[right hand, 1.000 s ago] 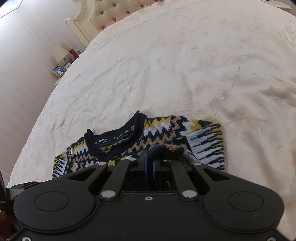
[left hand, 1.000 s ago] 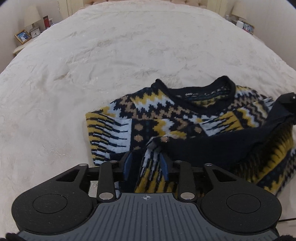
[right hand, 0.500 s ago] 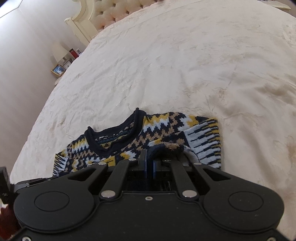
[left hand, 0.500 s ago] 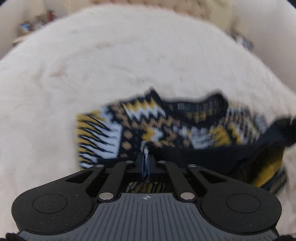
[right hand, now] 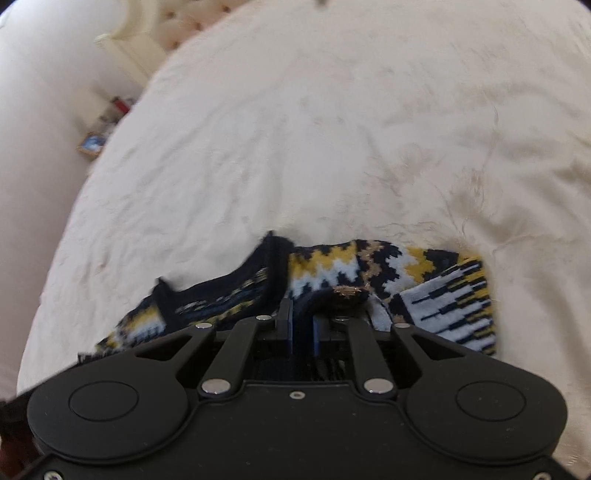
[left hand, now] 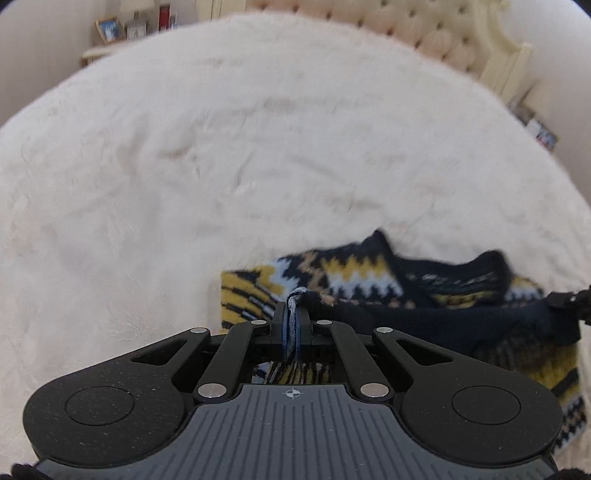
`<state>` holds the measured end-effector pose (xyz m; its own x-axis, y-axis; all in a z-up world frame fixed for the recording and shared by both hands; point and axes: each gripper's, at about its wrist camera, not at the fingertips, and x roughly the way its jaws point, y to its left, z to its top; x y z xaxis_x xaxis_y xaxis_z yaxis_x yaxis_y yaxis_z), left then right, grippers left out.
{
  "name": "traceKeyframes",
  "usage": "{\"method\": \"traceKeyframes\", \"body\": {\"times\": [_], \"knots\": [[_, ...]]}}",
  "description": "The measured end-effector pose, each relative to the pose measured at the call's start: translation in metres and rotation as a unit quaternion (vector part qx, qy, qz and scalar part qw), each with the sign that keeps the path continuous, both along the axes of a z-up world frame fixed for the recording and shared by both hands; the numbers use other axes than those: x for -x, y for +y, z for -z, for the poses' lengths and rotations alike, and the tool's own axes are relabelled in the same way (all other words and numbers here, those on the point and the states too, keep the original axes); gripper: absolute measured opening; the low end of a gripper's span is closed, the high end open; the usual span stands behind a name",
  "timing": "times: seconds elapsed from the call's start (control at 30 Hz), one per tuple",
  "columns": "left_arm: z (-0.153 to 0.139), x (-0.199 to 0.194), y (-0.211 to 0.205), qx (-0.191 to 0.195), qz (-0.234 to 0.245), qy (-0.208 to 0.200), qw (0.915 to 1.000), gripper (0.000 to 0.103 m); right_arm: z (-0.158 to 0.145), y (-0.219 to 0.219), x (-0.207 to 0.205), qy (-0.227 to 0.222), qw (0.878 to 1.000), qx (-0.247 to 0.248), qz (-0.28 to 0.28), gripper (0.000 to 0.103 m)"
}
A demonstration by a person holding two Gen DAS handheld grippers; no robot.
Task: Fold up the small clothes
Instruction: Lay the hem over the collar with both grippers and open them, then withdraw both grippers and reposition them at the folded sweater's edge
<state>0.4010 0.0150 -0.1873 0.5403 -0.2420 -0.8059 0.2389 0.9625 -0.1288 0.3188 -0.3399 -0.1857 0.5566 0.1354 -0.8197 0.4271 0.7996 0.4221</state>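
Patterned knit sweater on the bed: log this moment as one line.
left gripper: shut on navy, yellow and white patterned knit sweater hem | right gripper: opening, hem between jaws | cream bedspread: beneath

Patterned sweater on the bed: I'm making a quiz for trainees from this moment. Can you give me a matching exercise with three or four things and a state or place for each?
Things:
1. left tongs
2. right tongs
3. sweater
4. picture frame

States or places:
A. spread on the cream bedspread, hem folded up toward the collar
B. on the bedside stand past the bed's edge
C. clamped on a fold of knit fabric
D. jaws opening, a small gap showing, dark hem between them

Pairs: 1-C, 2-D, 3-A, 4-B
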Motion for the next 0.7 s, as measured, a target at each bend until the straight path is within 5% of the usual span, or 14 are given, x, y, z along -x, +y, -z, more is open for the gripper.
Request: {"method": "traceKeyframes", "body": {"times": [0.13, 0.17, 0.23, 0.3, 0.5, 0.7], "knots": [[0.010, -0.007, 0.006, 0.024, -0.027, 0.021, 0.9991, 0.014, 0.007, -0.006, 0.000, 0.000, 1.000, -0.014, 0.017, 0.027], [0.011, -0.006, 0.009, 0.032, -0.034, 0.024, 0.9986, 0.023, 0.006, -0.008, 0.002, -0.004, 1.000, -0.016, 0.019, 0.031], [0.009, -0.004, 0.017, 0.042, -0.045, 0.016, 0.9980, 0.027, 0.003, -0.011, 0.006, -0.018, 0.999, -0.015, 0.021, 0.054], [0.005, -0.003, 0.024, 0.037, -0.052, 0.008, 0.9980, 0.030, -0.003, -0.015, 0.010, -0.036, 0.999, -0.009, 0.028, 0.062], [-0.018, 0.005, 0.030, 0.026, -0.056, -0.012, 0.9980, 0.038, -0.019, -0.021, 0.022, -0.050, 0.998, 0.021, 0.036, 0.062], [-0.024, 0.027, 0.008, 0.021, -0.002, 0.002, 0.9998, 0.047, -0.025, 0.009, 0.029, -0.037, 0.996, 0.065, -0.046, 0.062]]}}
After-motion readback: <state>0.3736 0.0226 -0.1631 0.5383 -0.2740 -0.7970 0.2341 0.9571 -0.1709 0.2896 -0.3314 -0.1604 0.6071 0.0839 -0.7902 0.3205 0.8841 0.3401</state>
